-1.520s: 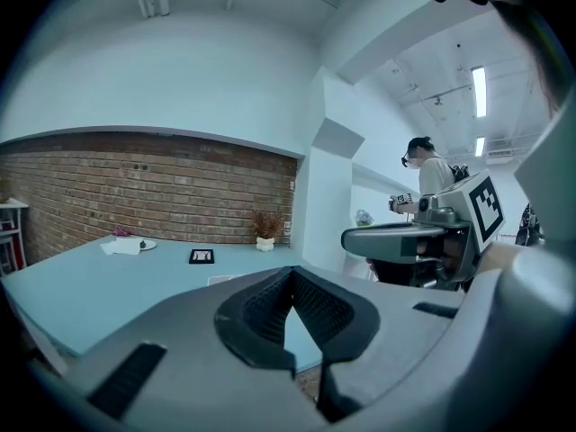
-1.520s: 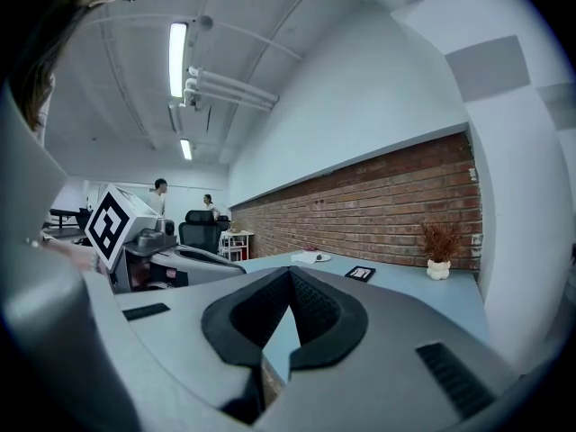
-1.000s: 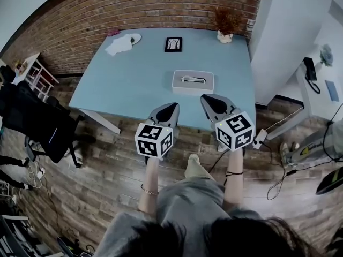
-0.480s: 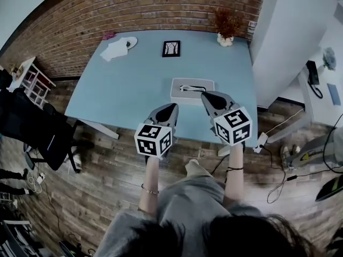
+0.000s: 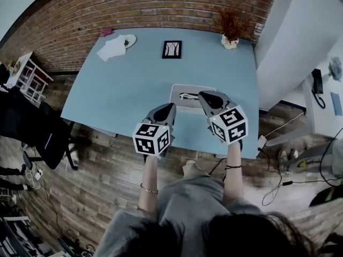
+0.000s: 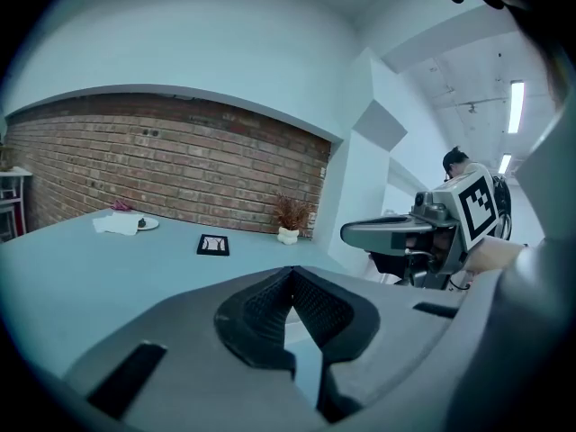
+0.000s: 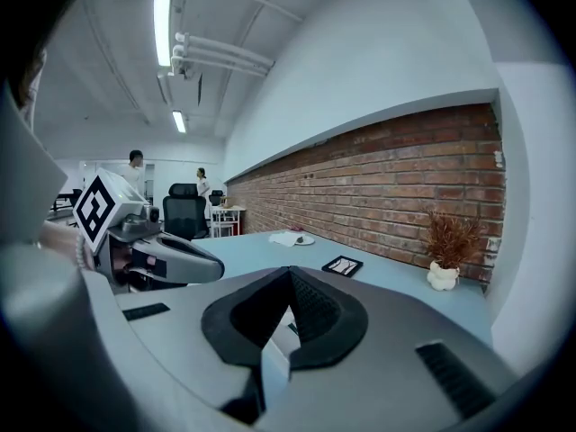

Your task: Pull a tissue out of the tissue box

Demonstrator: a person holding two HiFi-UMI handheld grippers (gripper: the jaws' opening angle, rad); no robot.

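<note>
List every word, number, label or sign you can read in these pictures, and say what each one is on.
No readable text anywhere in these views.
The marker cubes on the left tool and right tool: black-and-white square patterns, not letters or numbers.
The framed picture: a dark drawing, too small to show any words.
The tissue box: no print can be made out.

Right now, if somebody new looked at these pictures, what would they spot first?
Probably the left hand-held gripper and the right hand-held gripper, both shut, each carrying a black-and-white marker cube, over the near edge of the pale blue table. The white tissue box sits right by their tips. A red brick wall runs behind the table, with a dried plant in a white pot at the far right corner.
</note>
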